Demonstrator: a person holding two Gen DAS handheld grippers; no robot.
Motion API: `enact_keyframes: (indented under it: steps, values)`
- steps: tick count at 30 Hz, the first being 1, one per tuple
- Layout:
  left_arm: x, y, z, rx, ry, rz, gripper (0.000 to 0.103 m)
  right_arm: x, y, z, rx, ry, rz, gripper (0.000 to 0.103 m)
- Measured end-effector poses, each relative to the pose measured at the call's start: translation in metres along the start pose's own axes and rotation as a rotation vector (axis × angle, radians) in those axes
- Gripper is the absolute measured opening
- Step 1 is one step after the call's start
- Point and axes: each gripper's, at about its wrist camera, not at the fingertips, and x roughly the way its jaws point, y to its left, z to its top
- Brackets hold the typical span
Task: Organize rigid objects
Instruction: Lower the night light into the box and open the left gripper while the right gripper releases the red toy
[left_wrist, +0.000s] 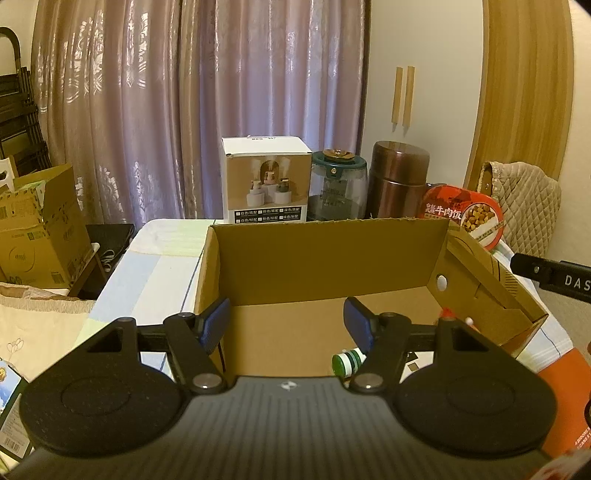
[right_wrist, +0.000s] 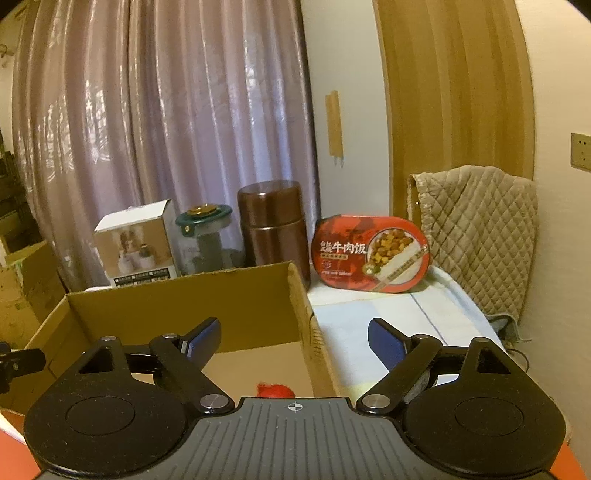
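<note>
An open cardboard box (left_wrist: 325, 258) (right_wrist: 184, 295) stands on the table. My left gripper (left_wrist: 288, 326) is open and empty above the box's near side. A small green-capped bottle (left_wrist: 349, 362) lies inside the box by my right finger. A red object (right_wrist: 273, 390) lies inside the box, partly hidden. My right gripper (right_wrist: 295, 341) is open and empty over the box's right wall. Behind the box stand a white product box (left_wrist: 266, 184) (right_wrist: 136, 243), a glass jar with a green lid (left_wrist: 338, 184) (right_wrist: 208, 240), a brown metal canister (left_wrist: 399, 181) (right_wrist: 271, 225) and a red beef-rice meal box (left_wrist: 463, 218) (right_wrist: 371, 254).
A pale checked cloth (right_wrist: 369, 317) covers the table. A quilted chair back (right_wrist: 476, 236) stands at the right, by the wall. Cardboard boxes (left_wrist: 37, 225) sit at the left. An orange box (left_wrist: 565, 398) lies at the near right. Purple curtains hang behind.
</note>
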Motion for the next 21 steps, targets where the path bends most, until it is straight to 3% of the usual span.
enact_keyframes:
  steps: [12,21]
  values:
    - [-0.011,-0.010,-0.002,0.027,-0.018,-0.009,0.063,-0.016,-0.006,-0.001,-0.001,-0.024,0.006,0.084]
    - [-0.045,-0.017,-0.007,0.037,-0.048,-0.013,0.063,-0.057,-0.010,-0.013,-0.006,-0.020,0.051,0.084]
